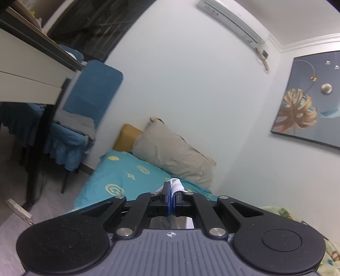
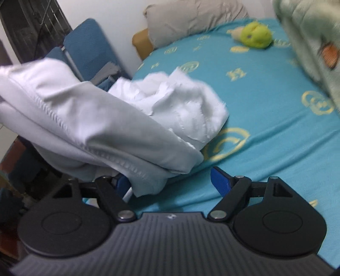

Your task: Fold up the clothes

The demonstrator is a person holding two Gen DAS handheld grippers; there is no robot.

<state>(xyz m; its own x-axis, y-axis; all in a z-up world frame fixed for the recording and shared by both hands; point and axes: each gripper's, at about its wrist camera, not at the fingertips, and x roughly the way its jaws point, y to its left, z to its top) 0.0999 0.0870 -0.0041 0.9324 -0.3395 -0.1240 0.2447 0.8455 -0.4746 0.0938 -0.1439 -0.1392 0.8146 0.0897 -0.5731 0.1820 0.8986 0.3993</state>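
white fabric of the garment hangs bunched above the near edge of the teal bed sheet; we see its far part lying crumpled on the sheet. our left gripper is pressed together, pinching a ribbed white fold of the garment. our right gripper stands spread, its blue pads apart, cloth draped over the left one and none pinched. a grey pillow and a green plush toy lie farther back.
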